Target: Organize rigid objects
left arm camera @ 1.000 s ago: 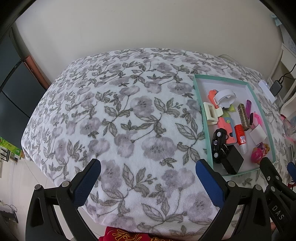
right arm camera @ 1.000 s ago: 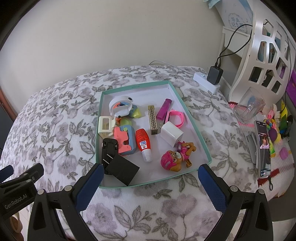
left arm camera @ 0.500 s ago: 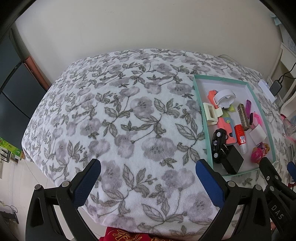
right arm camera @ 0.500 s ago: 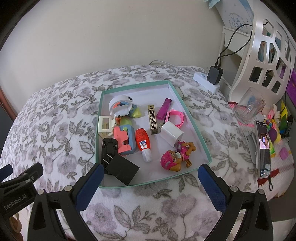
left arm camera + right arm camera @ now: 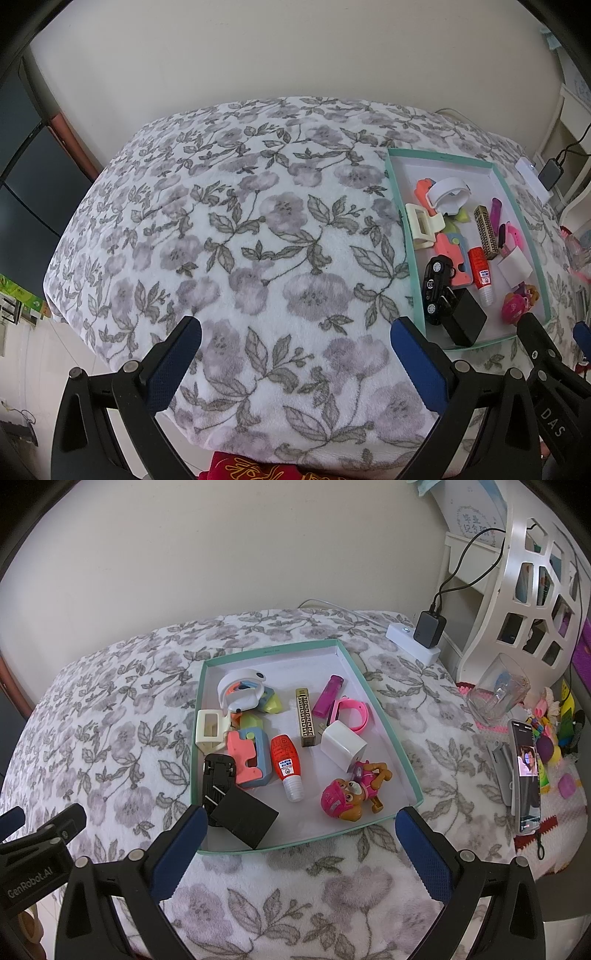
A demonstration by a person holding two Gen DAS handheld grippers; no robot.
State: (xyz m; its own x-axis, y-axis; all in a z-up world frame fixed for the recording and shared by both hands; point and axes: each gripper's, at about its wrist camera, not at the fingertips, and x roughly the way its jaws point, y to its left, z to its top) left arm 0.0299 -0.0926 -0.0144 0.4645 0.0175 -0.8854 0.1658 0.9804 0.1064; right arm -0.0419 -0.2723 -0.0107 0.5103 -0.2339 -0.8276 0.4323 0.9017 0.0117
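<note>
A teal-rimmed tray (image 5: pixel 373 705) (image 5: pixel 406 236) lies on a floral blanket and holds several small items: a black toy car (image 5: pixel 218 775) (image 5: pixel 436 288), a black charger block (image 5: pixel 245 819), a red glue bottle (image 5: pixel 288 764), a white charger cube (image 5: pixel 343 744), a pink toy dog (image 5: pixel 351 794), a gold lighter (image 5: pixel 304 716), a cream hair clip (image 5: pixel 210 731). My right gripper (image 5: pixel 295 845) is open, just in front of the tray's near edge, holding nothing. My left gripper (image 5: pixel 295 354) is open over bare blanket, left of the tray.
The floral blanket (image 5: pixel 221 240) covers a table beside a cream wall. To the right stand a white power strip with a black adapter (image 5: pixel 424 635), a clear glass jug (image 5: pixel 498 694), a propped phone (image 5: pixel 526 775), small toys and a white cut-out panel (image 5: pixel 535 576).
</note>
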